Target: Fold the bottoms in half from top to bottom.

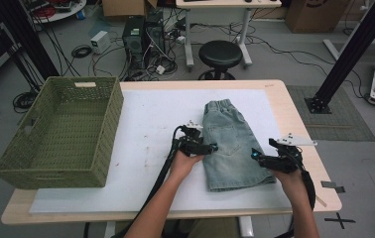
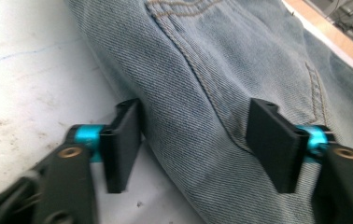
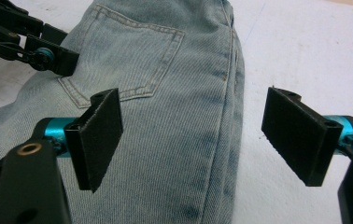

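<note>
High view: folded denim shorts (image 1: pixel 232 146) lie on a white mat (image 1: pixel 146 148) over a wooden table (image 1: pixel 294 119), a green woven basket (image 1: pixel 61 131) at its left edge. The left gripper (image 1: pixel 214 147) and right gripper (image 1: pixel 253 154), both spread open, flank the shorts. Beyond stand a black stool (image 1: pixel 219 55), computer towers (image 1: pixel 143 37) and floor cables (image 1: pixel 81 51).

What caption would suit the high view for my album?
Two hand-held tongs, left and right, open at either side of folded denim shorts beside a green basket.
</note>
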`<state>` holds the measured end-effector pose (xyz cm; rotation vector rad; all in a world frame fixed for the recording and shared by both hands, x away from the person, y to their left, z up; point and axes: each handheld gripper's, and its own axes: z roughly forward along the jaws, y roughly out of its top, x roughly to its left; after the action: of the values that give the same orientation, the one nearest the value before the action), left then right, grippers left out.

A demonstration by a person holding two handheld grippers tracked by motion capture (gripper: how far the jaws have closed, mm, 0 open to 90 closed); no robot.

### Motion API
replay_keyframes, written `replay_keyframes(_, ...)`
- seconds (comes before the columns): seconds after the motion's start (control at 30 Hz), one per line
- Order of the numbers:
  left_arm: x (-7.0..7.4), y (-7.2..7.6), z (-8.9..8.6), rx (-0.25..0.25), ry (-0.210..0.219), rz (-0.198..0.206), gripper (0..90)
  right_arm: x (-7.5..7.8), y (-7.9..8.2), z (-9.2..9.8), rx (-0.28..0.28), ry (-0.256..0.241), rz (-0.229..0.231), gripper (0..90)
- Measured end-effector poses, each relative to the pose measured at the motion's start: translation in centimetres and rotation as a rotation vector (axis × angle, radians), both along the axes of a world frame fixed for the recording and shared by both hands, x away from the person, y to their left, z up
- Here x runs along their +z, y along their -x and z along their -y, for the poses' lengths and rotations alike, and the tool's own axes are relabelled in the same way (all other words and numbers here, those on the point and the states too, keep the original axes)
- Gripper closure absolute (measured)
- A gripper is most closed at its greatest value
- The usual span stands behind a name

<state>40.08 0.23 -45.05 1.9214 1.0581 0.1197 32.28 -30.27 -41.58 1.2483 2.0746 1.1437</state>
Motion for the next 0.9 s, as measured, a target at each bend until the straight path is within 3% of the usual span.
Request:
replay_keyframes(0.17, 0.1, 0.2, 0.2, -0.011, -0.006, 0.003, 55.9, 0.0, 0.0, -0.1, 0.0, -0.001, -0.001, 21.0)
replay_keyframes(0.23, 0.2, 0.4, 0.2, -0.01, -0.002, 0.01, 67.1, -0.1, -0.1, -0.1, 0.003, 0.001, 0.0, 21.0)
replay_keyframes(0.37, 0.3, 0.6, 0.2, -0.003, 0.0, 0.036, 81.5, -0.3, -0.2, -0.3, -0.016, 0.006, -0.008, 22.7)
replay_keyframes(0.47, 0.2, 0.7, 0.1, 0.009, 0.014, 0.032, 82.5, -0.6, -0.8, -0.2, -0.061, 0.017, -0.04, 36.8)
replay_keyframes(0.7, 0.2, 0.9, 0.2, 0.021, 0.014, 0.043, 83.7, -2.4, -3.2, -0.7, -0.131, 0.069, -0.157, 57.7)
replay_keyframes(0.77, 0.2, 1.0, 0.2, 0.029, 0.019, 0.048, 83.9, -2.8, -3.7, -0.6, -0.129, 0.049, -0.194, 61.5)
replay_keyframes(0.83, 0.2, 1.1, 0.2, 0.032, 0.025, 0.053, 84.1, -3.0, -3.7, -0.6, -0.135, 0.036, -0.198, 67.4)
replay_keyframes(0.9, 0.1, 1.1, 0.2, 0.034, 0.028, 0.061, 84.2, -3.1, -3.7, -0.3, -0.125, -0.01, -0.218, 78.1)
